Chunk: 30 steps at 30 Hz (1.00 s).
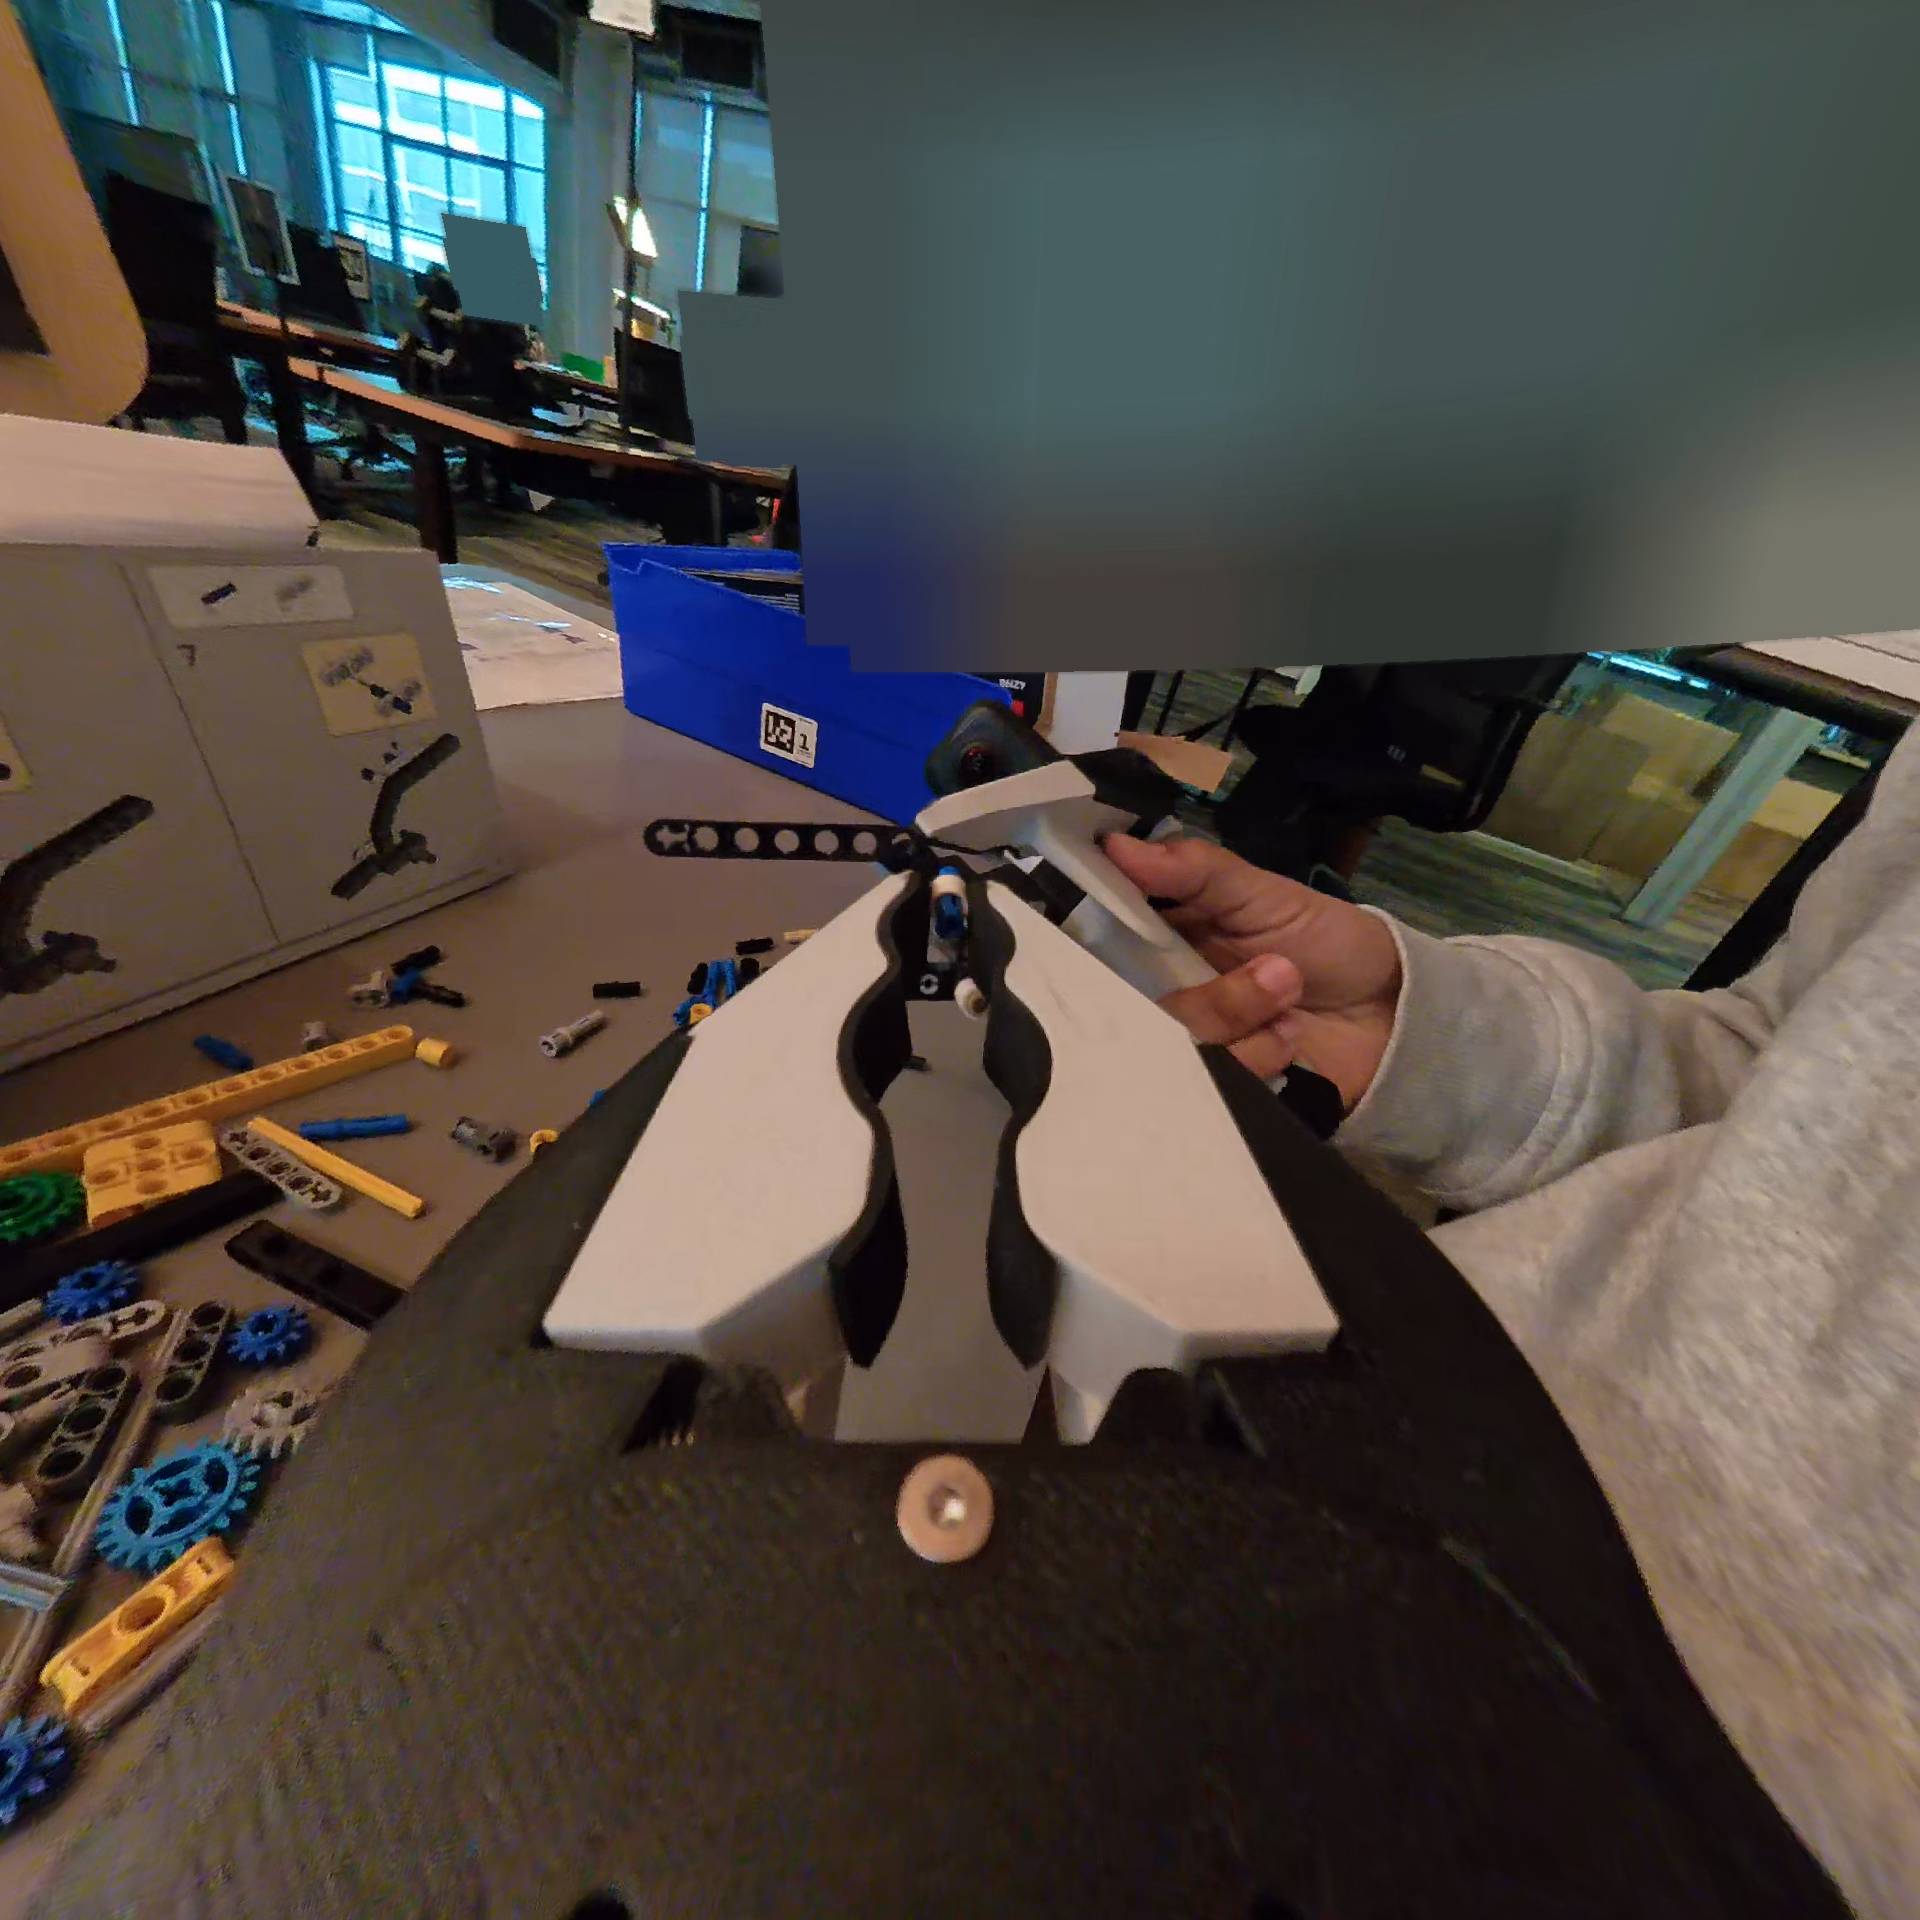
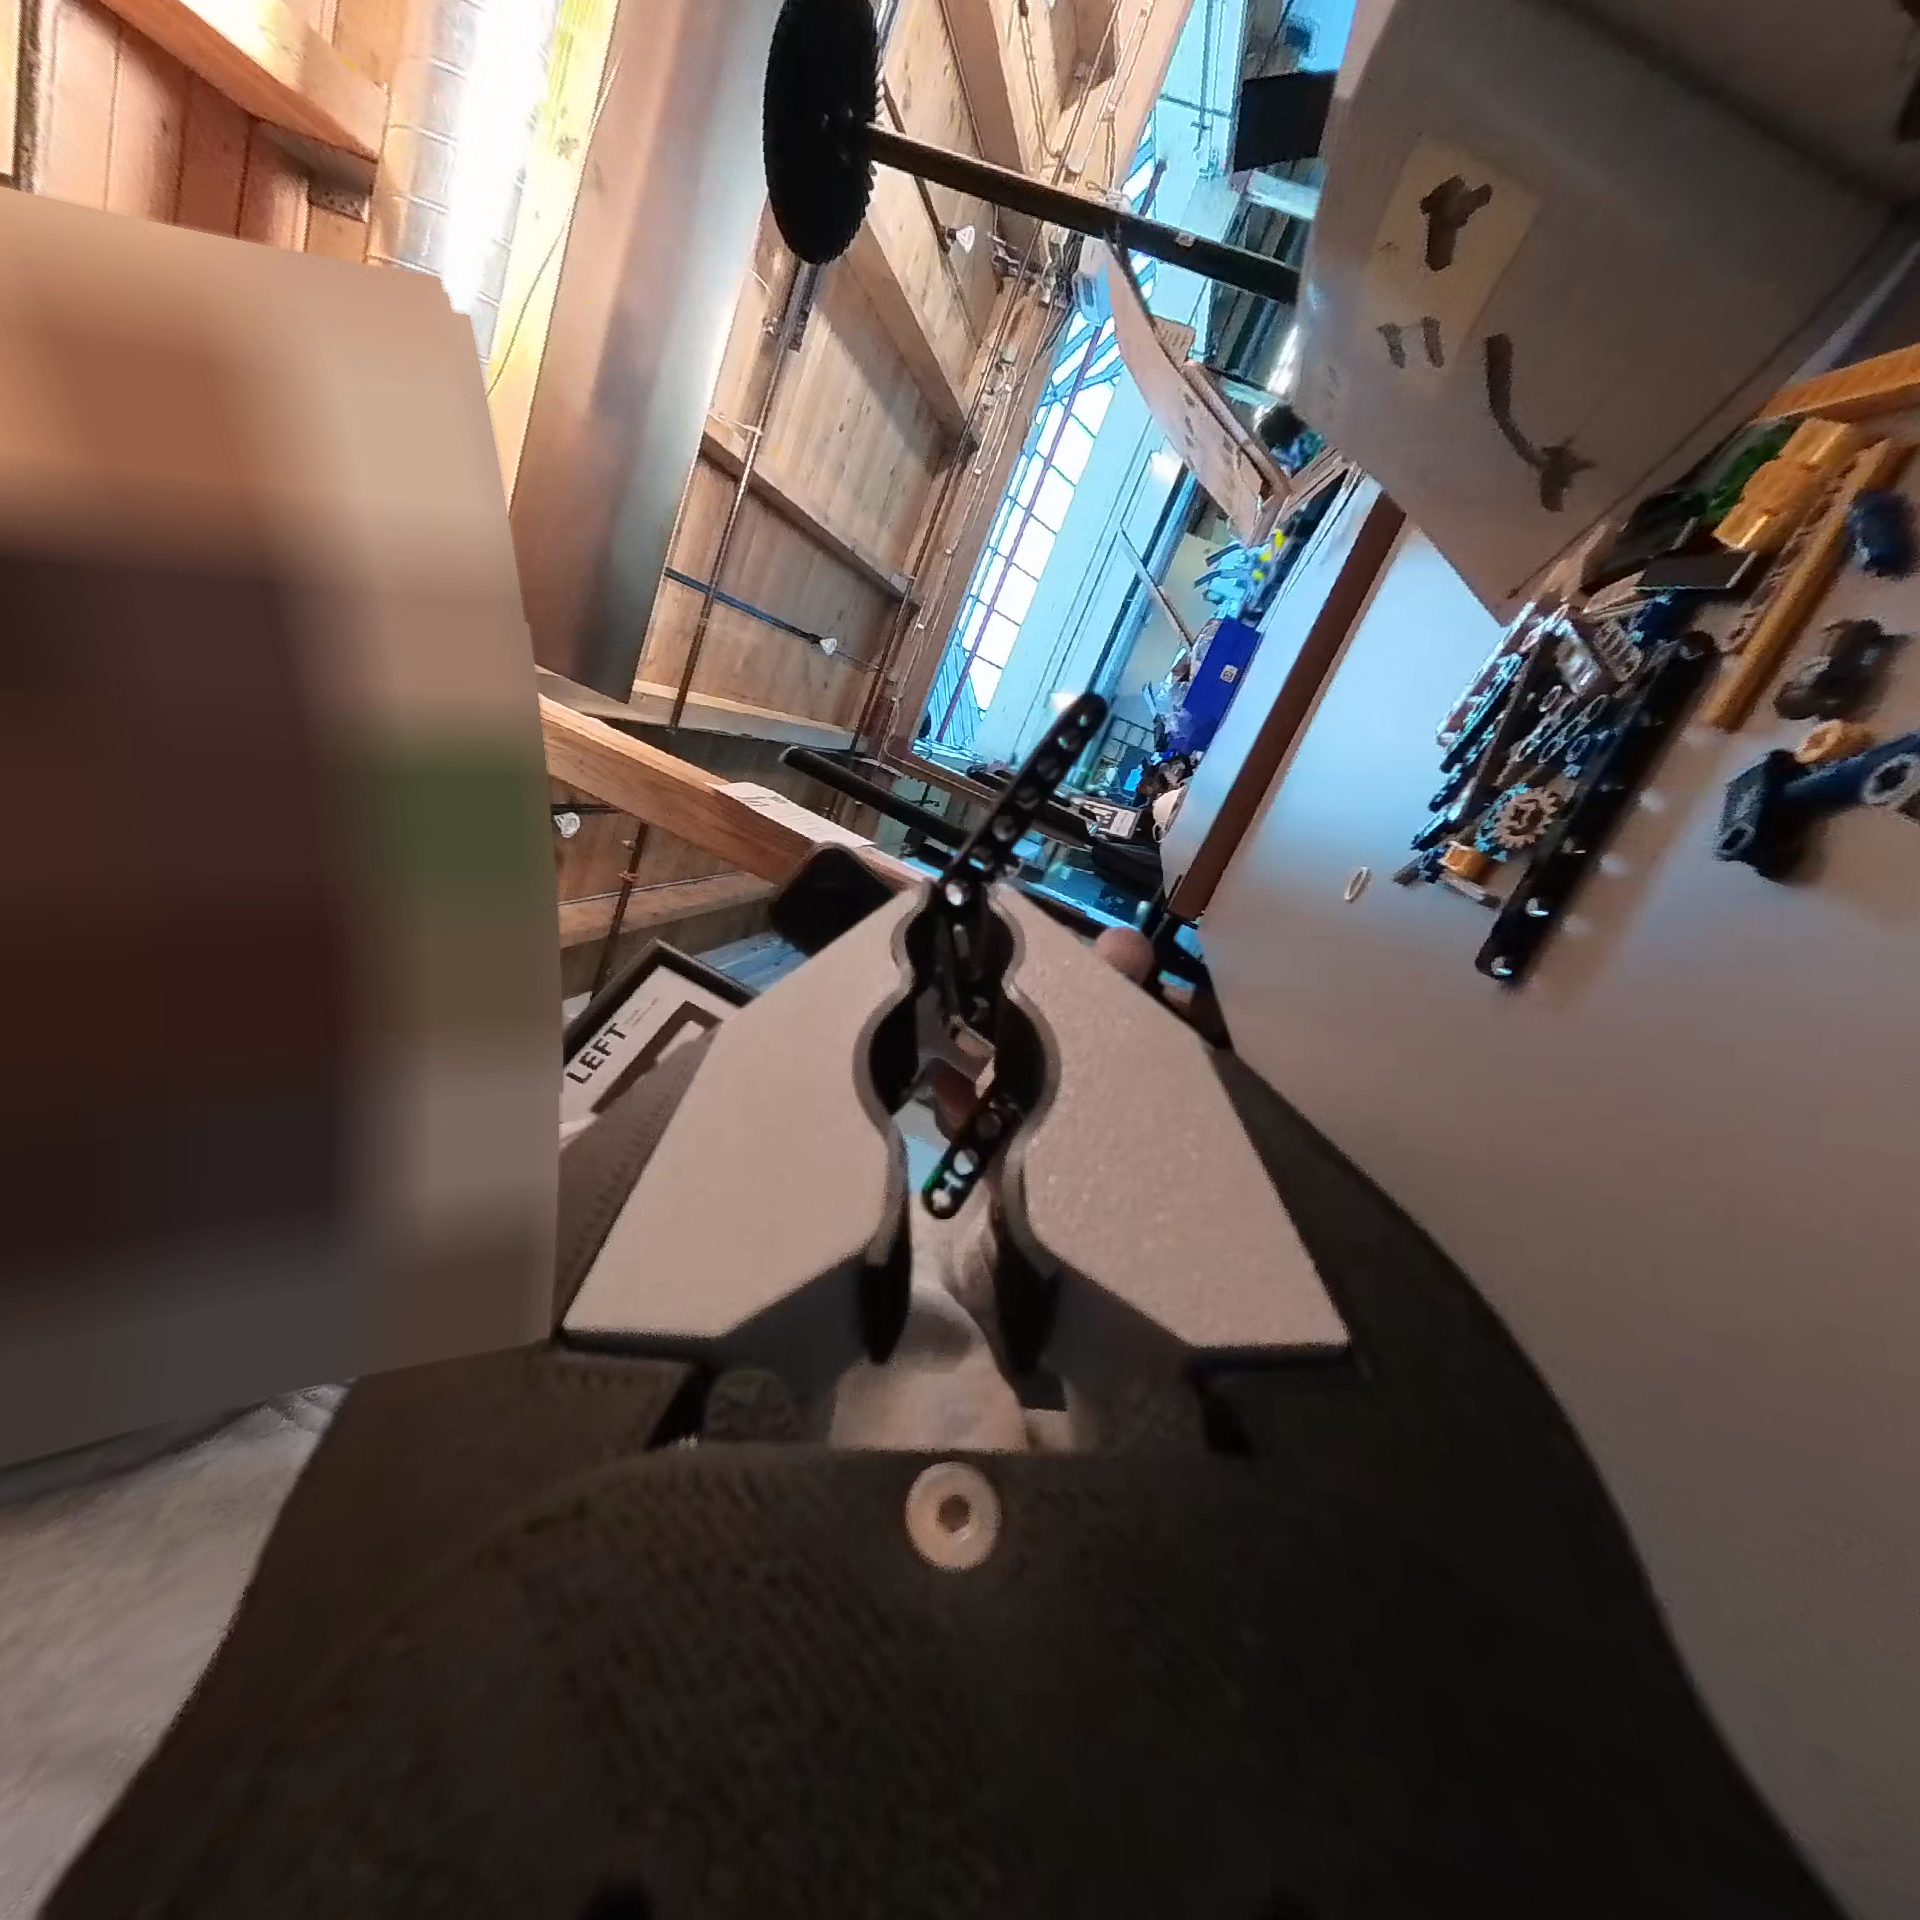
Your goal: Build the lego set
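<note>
Left wrist view puts the grey table (image 1: 623, 748) under everything, with a grey box (image 1: 229, 727) along its left edge and a blue bin (image 1: 727, 665) at its far edge. Loose parts lie toward the left edge in front of the box: a long yellow beam (image 1: 218, 1091), blue gears (image 1: 177, 1501) and small pins (image 1: 569, 1034). My left gripper (image 1: 940, 914) is raised over the table, its fingers narrowed at the tips around a small piece with blue and white pins (image 1: 948, 902). Touching that spot, a black beam (image 1: 769, 840) with a row of holes sticks out level to the left. My right gripper (image 1: 1023, 821) meets it from the right, held by my right hand (image 1: 1278, 956) in a grey sleeve (image 1: 1558, 1049).

Right wrist view is tilted, with the table (image 2: 1351, 831) on the right. There my right gripper (image 2: 961, 904) has its fingers nearly together, clamped on the black beam (image 2: 1039, 790), which runs slanted through them and out past the tips.
</note>
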Motion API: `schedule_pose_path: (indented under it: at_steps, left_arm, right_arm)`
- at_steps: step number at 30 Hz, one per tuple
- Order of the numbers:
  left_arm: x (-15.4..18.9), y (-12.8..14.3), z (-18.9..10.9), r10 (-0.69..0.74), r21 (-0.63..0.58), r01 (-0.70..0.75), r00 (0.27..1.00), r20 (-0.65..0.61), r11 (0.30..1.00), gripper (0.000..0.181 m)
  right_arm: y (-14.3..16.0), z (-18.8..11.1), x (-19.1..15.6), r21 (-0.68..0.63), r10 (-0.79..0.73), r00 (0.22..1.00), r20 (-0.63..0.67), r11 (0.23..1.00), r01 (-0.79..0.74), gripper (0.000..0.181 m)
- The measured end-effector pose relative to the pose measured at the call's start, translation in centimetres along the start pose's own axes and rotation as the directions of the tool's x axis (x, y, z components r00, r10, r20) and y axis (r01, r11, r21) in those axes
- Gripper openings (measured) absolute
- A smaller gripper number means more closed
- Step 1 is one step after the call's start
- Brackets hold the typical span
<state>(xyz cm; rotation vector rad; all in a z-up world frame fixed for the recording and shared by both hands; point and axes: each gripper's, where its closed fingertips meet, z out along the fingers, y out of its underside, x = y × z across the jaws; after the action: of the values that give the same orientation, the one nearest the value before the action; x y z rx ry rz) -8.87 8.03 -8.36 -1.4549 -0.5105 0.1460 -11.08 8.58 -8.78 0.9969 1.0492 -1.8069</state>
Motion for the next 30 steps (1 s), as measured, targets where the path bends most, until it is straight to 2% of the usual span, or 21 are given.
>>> schedule_pose_path:
  at_steps: [9, 14, 18, 30]
  left_arm:
    - [-0.6, 0.8, -0.5, -0.027, 0.005, 0.027, 0.999, -0.021, 1.000, 0.005]
    - [-2.0, 1.2, -1.0, -0.149, 0.013, 0.149, 0.989, -0.017, 0.989, 0.006]
    - [-2.6, 1.3, -1.2, -0.154, 0.015, 0.154, 0.988, -0.007, 0.988, 0.006]
    - [-2.6, 2.0, -1.1, -0.165, 0.000, 0.165, 0.986, -0.022, 0.986, 0.005]
  right_arm:
    - [-0.1, -0.1, 0.2, 0.014, -0.139, 0.989, -0.041, 0.990, 0.139, 0.004]
    - [-0.9, -1.1, -0.8, 0.030, -0.235, 0.972, 0.007, 0.972, 0.235, 0.004]
    - [-1.8, -1.9, -1.6, 0.050, -0.330, 0.944, -0.002, 0.943, 0.330, 0.004]
    - [-2.4, -2.2, -0.8, 0.063, -0.509, 0.849, -0.141, 0.852, 0.520, 0.004]
